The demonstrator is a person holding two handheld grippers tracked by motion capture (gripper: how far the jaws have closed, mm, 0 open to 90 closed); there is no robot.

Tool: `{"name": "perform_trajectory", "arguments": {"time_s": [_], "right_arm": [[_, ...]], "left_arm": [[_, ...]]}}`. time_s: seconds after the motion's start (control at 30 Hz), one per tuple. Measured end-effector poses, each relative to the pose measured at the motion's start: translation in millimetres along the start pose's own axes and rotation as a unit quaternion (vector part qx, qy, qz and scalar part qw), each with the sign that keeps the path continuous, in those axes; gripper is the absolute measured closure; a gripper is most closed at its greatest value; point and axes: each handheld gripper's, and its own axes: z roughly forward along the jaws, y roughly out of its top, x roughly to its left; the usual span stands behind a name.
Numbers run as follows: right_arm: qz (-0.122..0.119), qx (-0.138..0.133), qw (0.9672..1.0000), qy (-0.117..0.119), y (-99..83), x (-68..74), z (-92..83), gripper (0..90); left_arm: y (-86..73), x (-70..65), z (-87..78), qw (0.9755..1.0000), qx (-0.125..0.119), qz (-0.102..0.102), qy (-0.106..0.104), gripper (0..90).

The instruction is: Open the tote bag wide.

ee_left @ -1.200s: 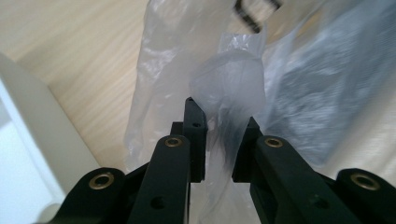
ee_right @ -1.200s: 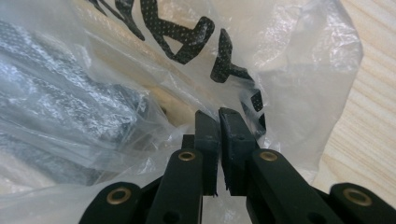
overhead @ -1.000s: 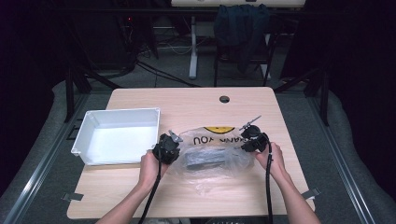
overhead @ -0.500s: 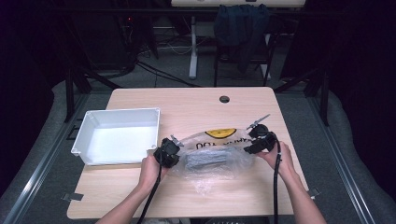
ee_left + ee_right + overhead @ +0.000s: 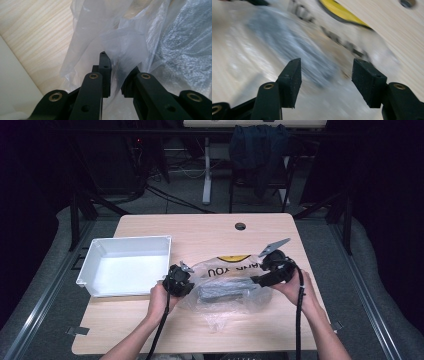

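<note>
Two grippers work one clear plastic bag (image 5: 225,287) lying mid-table, just right of the white bin (image 5: 125,265). Your left gripper (image 5: 113,72) pinches the bag's edge (film bunched between its jaws); your right gripper (image 5: 325,82) has just been opening, jaws wide above it, nothing between them.

White plastic bin (image 5: 125,265) at the left of the wooden table (image 5: 210,232); cable grommet hole (image 5: 240,226) near the far edge; dark garment (image 5: 259,147) draped over a chair beyond.
</note>
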Motion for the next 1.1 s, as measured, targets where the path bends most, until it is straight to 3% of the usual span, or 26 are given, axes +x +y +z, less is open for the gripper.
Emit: {"name": "perform_trajectory", "arguments": {"time_s": [0.1, 0.2, 0.33, 0.4, 0.57, 0.7, 0.97, 1.1], "right_arm": [[-0.032, 0.004, 0.9994, 0.015, 10.9, 20.0, 14.2, 41.6], [-0.057, 0.027, 0.9976, 0.029, 15.8, 32.9, 38.0, 42.9], [-0.077, 0.061, 0.9949, 0.025, 14.9, 41.6, 68.6, 43.8], [-0.079, 0.067, 0.9943, 0.025, 13.9, 41.6, 74.9, 49.7], [-0.081, 0.072, 0.9937, 0.029, 9.6, 40.5, 75.3, 70.8], [-0.073, 0.058, 0.9948, 0.041, 4.7, 42.2, 73.8, 88.4], [-0.067, 0.053, 0.9944, 0.061, -2.5, 44.0, 61.6, 90.0], [-0.066, 0.066, 0.9932, 0.069, -12.8, 43.3, 57.2, 90.0]], "left_arm": [[0.1, -0.6, -0.7, 1.0000, -0.003, -0.002, -0.003, 82.0], [-0.1, -1.0, -0.7, 0.9999, -0.004, -0.006, -0.010, 82.0], [-0.8, 1.1, -0.5, 0.9998, -0.001, -0.008, -0.016, 81.9], [-1.4, 2.2, -0.2, 0.9997, -0.002, -0.014, -0.018, 81.7], [-2.0, 4.0, 0.2, 0.9997, -0.002, -0.017, -0.018, 81.4], [-1.8, 3.6, 0.6, 0.9997, -0.001, -0.015, -0.017, 81.4], [-2.4, 6.4, 0.4, 0.9998, 0.000, -0.019, -0.004, 82.5], [-2.0, 4.9, 1.6, 0.9999, 0.003, -0.015, 0.006, 83.2]]}}
